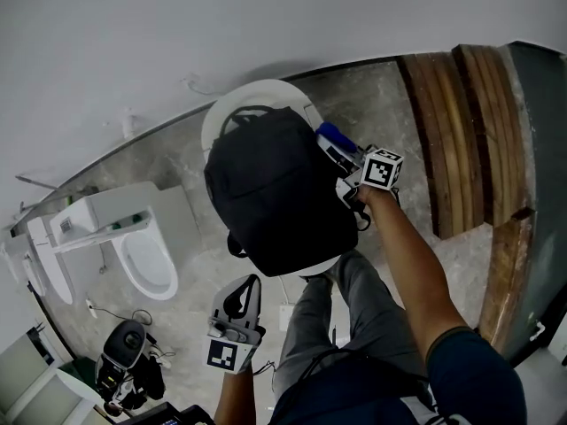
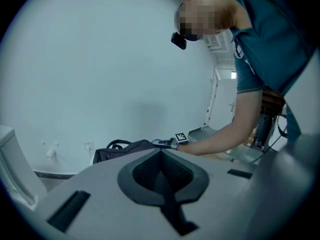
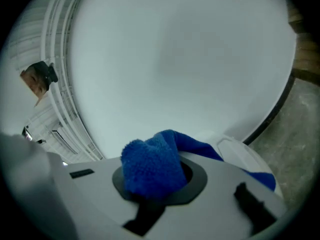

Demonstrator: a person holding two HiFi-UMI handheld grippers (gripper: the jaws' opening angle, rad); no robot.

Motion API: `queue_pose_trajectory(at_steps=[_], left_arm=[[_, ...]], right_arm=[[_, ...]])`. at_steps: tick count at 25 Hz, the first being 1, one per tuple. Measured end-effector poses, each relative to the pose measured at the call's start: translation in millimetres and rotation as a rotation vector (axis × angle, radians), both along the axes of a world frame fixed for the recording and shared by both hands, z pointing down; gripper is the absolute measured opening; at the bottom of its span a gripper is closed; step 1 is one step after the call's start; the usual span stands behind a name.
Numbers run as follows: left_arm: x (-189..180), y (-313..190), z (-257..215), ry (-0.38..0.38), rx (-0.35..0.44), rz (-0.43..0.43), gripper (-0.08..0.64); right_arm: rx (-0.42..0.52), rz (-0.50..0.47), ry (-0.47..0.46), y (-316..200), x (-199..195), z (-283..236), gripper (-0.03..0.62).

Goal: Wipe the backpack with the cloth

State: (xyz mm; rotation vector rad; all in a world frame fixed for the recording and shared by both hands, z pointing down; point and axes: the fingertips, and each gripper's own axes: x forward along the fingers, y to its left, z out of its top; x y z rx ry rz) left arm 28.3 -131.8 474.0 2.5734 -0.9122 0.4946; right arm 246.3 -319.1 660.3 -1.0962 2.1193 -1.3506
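Nearest, the left tongs [image 1: 243, 292] hang at the backpack's 6 o'clock, clear of it, pads pressed together on nothing. The black backpack [image 1: 279, 193] lies on a closed toilet lid [image 1: 266, 91]. At its 2 o'clock edge the right tongs [image 1: 341, 159] clamp the blue cloth [image 1: 334, 135] — the wipe looks poised at the bag's side. Next, I judge, the cloth must press down and sweep toward 8 o'clock. Only the right gripper view shows the cloth bunched between the pads; the left gripper view alone shows the bag side-on.
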Motion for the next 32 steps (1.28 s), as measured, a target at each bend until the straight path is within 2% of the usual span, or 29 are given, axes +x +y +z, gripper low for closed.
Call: queue_pose_trajectory(at_steps=[3, 11, 13, 17, 19, 23, 26, 30, 32], left_arm=[[-9.7, 1.2, 0.3, 0.002, 0.002, -0.031, 0.003], [-34.1, 6.1, 8.2, 0.005, -0.002, -0.099, 0.003], [-35.3, 7.4, 8.6, 0.013, -0.002, -0.116, 0.003], [-35.9, 12.2, 8.2, 0.014, -0.008, -0.12, 0.003], [-36.8, 12.6, 8.1, 0.01, -0.006, -0.126, 0.003], [-40.7, 13.3, 13.4, 0.007, -0.009, -0.157, 0.003], [-39.6, 16.3, 16.4, 0.013, -0.015, -0.167, 0.003], [-40.9, 15.0, 18.9, 0.033, -0.016, -0.188, 0.003], [-45.5, 13.6, 19.9, 0.048, -0.012, -0.208, 0.003]], right_arm=[[-0.005, -0.064, -0.003, -35.7, -9.2, -5.9, 0.02], [-0.124, -0.243, -0.011, -84.2, -25.7, 20.9, 0.02], [-0.142, -0.243, -0.027, -83.4, -24.3, 23.0, 0.02], [-0.188, -0.173, -0.098, -63.6, -11.9, 44.5, 0.02], [-0.215, -0.188, -0.103, -72.5, -10.6, 54.5, 0.02], [-0.191, -0.359, 0.034, -107.4, -30.0, 44.0, 0.02], [-0.161, -0.512, 0.139, -113.4, -49.6, 33.6, 0.02], [-0.099, -0.74, 0.395, -122.3, -82.0, 30.1, 0.02], [-0.081, -0.818, 0.513, -127.3, -96.7, 34.2, 0.02]])
